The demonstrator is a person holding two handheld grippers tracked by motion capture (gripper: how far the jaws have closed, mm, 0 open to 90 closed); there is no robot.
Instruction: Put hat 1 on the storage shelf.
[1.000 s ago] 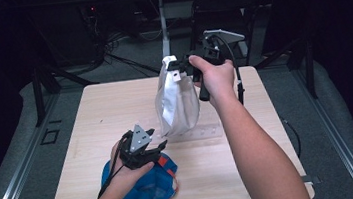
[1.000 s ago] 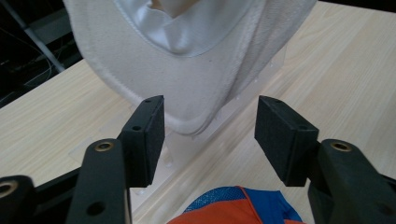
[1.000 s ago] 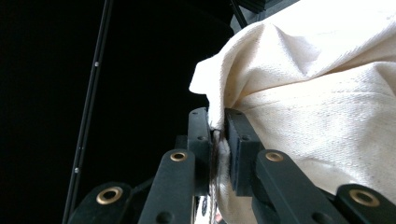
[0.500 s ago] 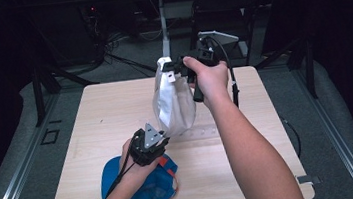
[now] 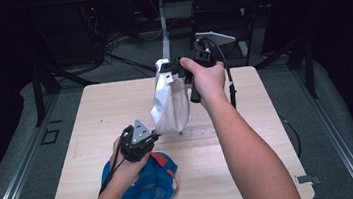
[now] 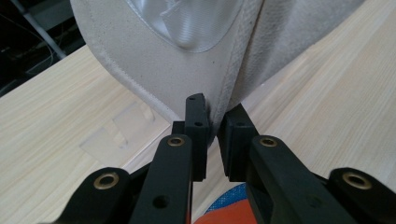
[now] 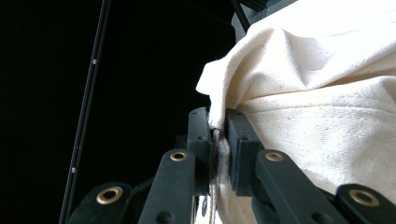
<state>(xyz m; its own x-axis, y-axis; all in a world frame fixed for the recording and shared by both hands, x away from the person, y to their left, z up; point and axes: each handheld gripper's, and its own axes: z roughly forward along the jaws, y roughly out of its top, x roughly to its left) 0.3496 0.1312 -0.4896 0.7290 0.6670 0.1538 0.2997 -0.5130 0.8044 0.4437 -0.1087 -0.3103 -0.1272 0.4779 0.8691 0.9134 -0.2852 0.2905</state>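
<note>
Cloth bag hangs btwn right gripper & left gripper

My left gripper rises from the bottom centre, jaws pinched on the lower edge of the cream cloth bag, which fills the upper frame. I can see a clear plastic window at top centre. Pale wooden table lies behind, and blue-and-orange fabric peeks between the jaws' bases.

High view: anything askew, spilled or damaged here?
Nothing stands out. The white cloth bag hangs intact between the right tongs at its top and the left tongs at its bottom; the blue cap lies on the table.
</note>
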